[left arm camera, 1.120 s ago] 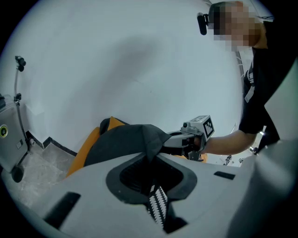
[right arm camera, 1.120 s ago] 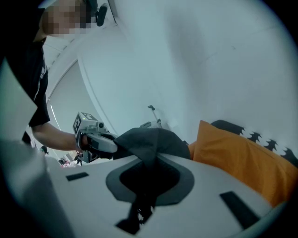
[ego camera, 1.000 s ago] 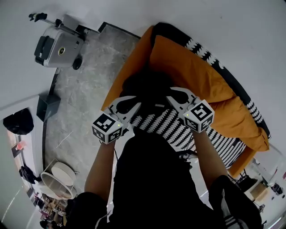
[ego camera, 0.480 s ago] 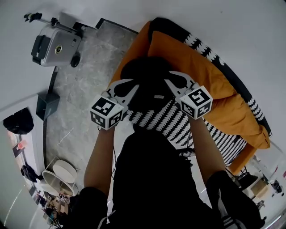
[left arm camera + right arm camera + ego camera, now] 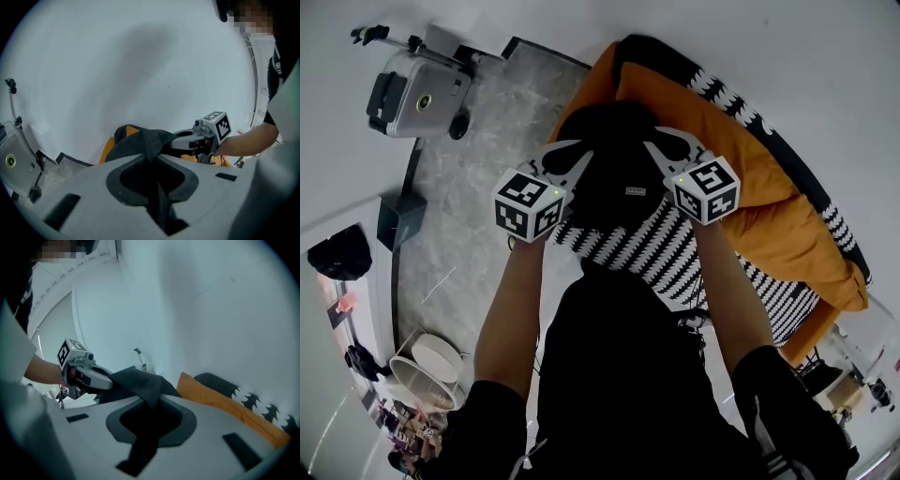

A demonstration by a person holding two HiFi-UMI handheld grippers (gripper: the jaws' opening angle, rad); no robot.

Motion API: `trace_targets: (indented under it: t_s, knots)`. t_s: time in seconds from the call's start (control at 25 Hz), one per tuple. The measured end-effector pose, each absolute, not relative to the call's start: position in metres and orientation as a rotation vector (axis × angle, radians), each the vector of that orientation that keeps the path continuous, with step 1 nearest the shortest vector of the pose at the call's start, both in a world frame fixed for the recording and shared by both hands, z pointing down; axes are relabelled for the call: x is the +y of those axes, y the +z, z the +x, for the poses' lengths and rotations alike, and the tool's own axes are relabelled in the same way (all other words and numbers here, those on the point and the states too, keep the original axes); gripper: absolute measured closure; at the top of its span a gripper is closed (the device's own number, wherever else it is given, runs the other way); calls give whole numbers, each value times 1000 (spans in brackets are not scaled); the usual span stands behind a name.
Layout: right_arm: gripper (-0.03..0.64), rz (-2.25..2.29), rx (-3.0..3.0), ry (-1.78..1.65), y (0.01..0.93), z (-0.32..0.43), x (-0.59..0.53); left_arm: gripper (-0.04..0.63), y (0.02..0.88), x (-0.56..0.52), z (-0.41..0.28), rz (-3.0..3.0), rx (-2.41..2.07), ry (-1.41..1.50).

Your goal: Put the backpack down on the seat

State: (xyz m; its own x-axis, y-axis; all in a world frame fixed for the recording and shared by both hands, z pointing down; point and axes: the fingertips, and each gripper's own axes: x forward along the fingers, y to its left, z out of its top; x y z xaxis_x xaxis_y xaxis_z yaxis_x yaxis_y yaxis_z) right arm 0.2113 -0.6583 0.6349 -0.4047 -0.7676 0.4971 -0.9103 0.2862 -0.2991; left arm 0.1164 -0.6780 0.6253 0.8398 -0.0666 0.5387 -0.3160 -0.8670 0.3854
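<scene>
Left gripper [image 5: 579, 156] and right gripper [image 5: 656, 148] each pinch the limp black fabric backpack [image 5: 617, 183] over a plump orange seat [image 5: 727, 164].

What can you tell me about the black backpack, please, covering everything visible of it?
The backpack is black, of soft, matte fabric, with a small pale label on its front. It hangs rounded between both grippers: the left gripper and the right gripper are each shut on a fold of its upper fabric. Below it lie the orange cushion and the black-and-white seat cover; whether it rests on them cannot be told.
</scene>
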Motion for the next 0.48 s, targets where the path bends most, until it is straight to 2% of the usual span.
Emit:
trace_targets:
  t_s: [0.48]
  knots:
    - [581, 1539, -2261, 824, 648, 215, -677, 549, 640, -699, 121, 2534, -301, 752]
